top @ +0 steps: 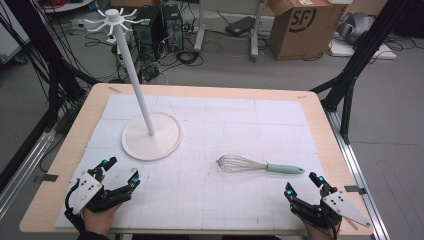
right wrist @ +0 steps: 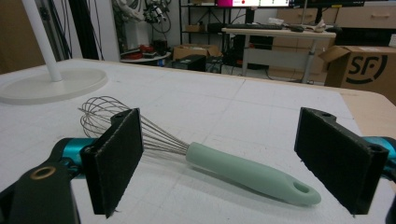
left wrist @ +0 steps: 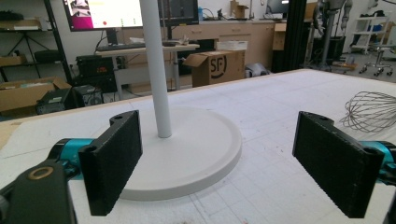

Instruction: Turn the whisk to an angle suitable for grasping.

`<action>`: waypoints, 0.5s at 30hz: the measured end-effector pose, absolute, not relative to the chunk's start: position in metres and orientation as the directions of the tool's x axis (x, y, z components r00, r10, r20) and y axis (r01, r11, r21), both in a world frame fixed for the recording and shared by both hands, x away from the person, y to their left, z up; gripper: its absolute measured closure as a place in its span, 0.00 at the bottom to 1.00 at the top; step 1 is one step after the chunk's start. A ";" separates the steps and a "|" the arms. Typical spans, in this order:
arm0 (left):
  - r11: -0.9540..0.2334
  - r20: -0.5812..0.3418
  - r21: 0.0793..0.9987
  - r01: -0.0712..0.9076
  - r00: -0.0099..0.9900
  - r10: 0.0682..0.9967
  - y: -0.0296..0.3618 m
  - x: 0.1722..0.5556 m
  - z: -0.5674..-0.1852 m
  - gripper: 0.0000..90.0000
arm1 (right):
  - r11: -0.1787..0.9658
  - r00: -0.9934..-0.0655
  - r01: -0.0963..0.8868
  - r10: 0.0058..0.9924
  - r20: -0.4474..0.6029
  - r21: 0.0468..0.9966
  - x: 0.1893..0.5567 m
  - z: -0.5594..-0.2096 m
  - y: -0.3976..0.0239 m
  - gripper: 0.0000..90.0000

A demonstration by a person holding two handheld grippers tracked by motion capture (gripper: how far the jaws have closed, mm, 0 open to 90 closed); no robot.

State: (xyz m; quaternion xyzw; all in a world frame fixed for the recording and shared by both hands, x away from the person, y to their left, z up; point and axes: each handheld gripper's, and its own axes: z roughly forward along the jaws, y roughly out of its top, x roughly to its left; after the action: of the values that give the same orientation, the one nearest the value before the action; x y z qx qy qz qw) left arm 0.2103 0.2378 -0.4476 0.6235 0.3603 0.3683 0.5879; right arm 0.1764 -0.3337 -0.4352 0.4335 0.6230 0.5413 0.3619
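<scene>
Reaching for the whisk: the likely step was picking up the wire whisk with the mint-green plastic handle (top: pixel 260 165), probably to hang it on the white hooked stand (top: pixel 150 132).
Whisk position: it lay flat on the white gridded mat (top: pixel 215 200), right of the stand's round base, handle toward the table's right edge.
Best grasp: closing across the handle's middle, not the wires, looked steadiest.
Right gripper (top: pixel 304 187): jaws spread wide, empty, low at the near edge, aimed at the handle (right wrist: pixel 252 173).
Left gripper (top: pixel 121 170): released, empty, facing the stand's base (left wrist: pixel 187 154).
</scene>
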 end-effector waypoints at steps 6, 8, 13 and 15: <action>-0.042 0.031 0.999 0.014 0.467 0.884 0.238 0.210 -0.447 0.18 | 0.036 -0.365 0.160 0.931 0.026 0.986 0.177 -0.435 -0.333 0.26; -0.043 0.032 0.999 0.013 0.466 0.884 0.238 0.210 -0.447 0.18 | 0.041 -0.371 0.158 0.929 0.021 0.987 0.178 -0.435 -0.334 0.36; -0.042 0.030 0.999 0.015 0.459 0.888 0.239 0.209 -0.447 0.18 | 0.052 -0.364 0.157 0.931 0.009 0.986 0.176 -0.433 -0.335 0.50; -0.043 0.032 0.999 0.015 0.458 0.889 0.240 0.209 -0.447 0.18 | 0.055 -0.366 0.156 0.930 0.006 0.986 0.177 -0.432 -0.336 0.56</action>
State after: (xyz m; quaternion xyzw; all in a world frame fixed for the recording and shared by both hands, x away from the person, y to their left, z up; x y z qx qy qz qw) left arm 0.2095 0.2399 -0.4471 0.6192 0.3646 0.3718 0.5877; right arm 0.1772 -0.3359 -0.4324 0.4313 0.6297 0.5354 0.3616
